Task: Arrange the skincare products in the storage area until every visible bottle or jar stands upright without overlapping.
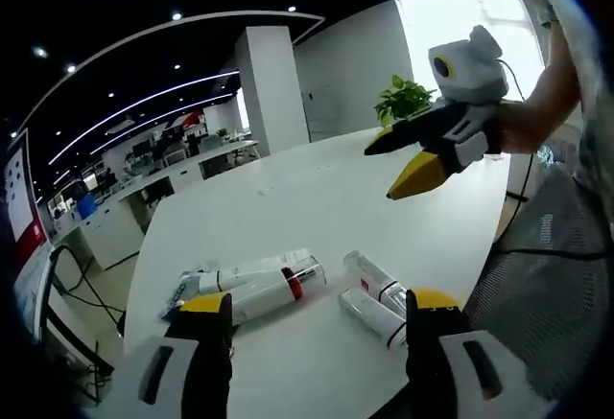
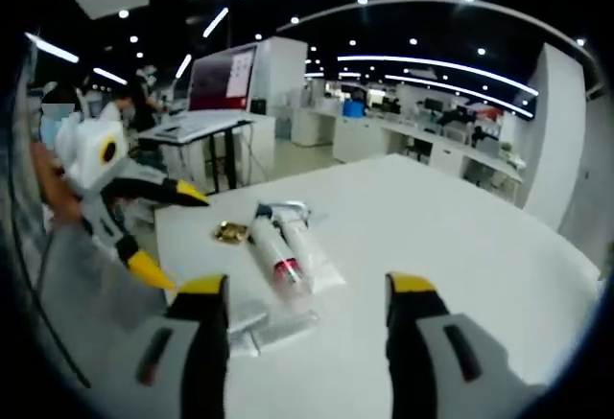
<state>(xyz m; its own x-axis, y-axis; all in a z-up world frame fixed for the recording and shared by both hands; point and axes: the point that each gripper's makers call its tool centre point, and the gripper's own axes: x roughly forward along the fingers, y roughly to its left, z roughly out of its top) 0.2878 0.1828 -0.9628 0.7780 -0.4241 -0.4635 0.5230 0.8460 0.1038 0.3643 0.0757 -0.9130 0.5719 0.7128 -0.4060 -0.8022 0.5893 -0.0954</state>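
left claw (image 1: pixel 317 315) spread, empty | right claw (image 2: pixel 305 296) spread, empty | bottles (image 1: pixel 278 285) lying flat, labels unreadable

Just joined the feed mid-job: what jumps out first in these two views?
Several skincare bottles lie flat on the white table, none upright yet, in a loose cluster just ahead of the open left gripper. The right gripper hangs open in the air above the table's far side, empty.
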